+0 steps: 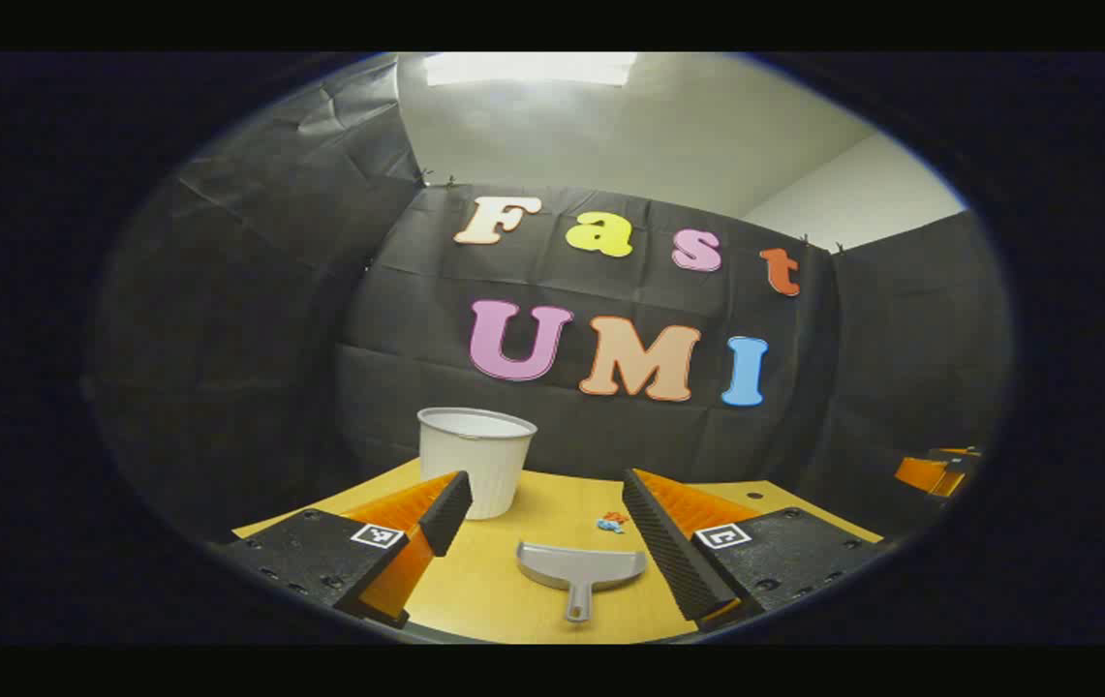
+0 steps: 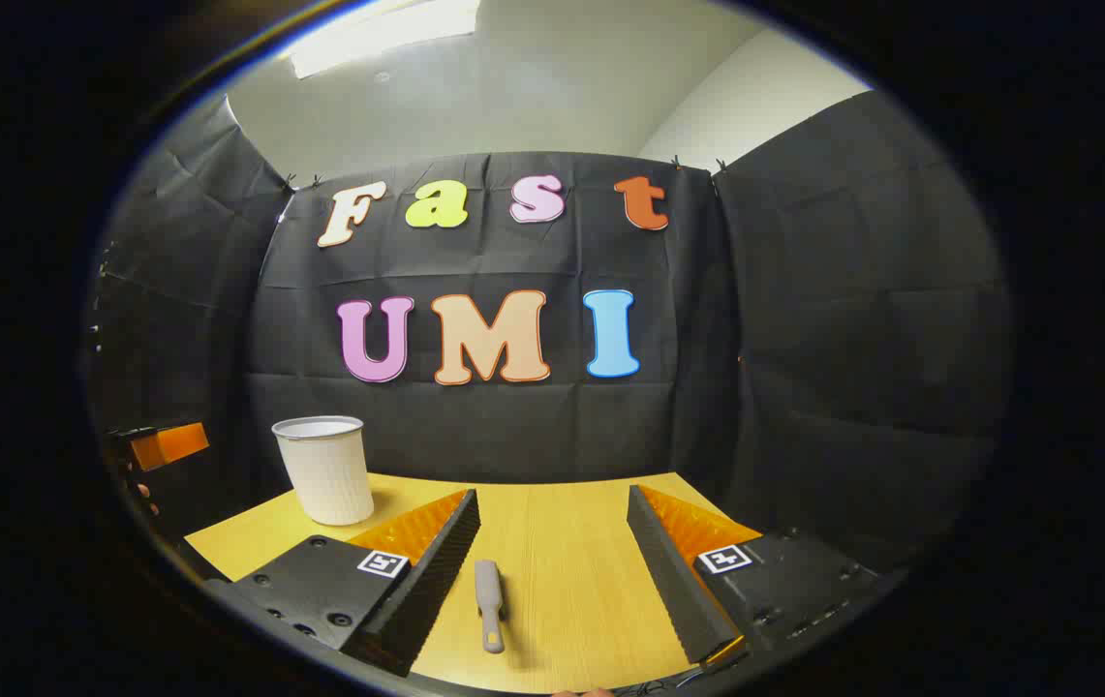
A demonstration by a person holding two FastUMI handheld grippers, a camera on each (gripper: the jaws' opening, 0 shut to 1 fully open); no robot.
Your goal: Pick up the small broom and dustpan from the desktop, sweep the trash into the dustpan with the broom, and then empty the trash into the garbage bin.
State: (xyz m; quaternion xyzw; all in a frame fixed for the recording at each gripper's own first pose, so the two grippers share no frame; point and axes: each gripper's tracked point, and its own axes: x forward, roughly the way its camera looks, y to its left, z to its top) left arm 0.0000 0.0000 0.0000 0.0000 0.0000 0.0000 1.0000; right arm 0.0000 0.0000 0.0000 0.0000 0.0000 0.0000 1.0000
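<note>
With both grippers spread and empty above the yellow wooden desktop (image 2: 552, 542), you lower the left gripper (image 1: 542, 542) around the grey plastic dustpan's (image 1: 579, 569) handle and the right gripper (image 2: 552, 561) around the grey broom handle (image 2: 489, 592).

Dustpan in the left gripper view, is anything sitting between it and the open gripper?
Nothing visible. The dustpan lies on bare table ahead of the open left gripper, handle toward it; the trash lies beyond.
</note>
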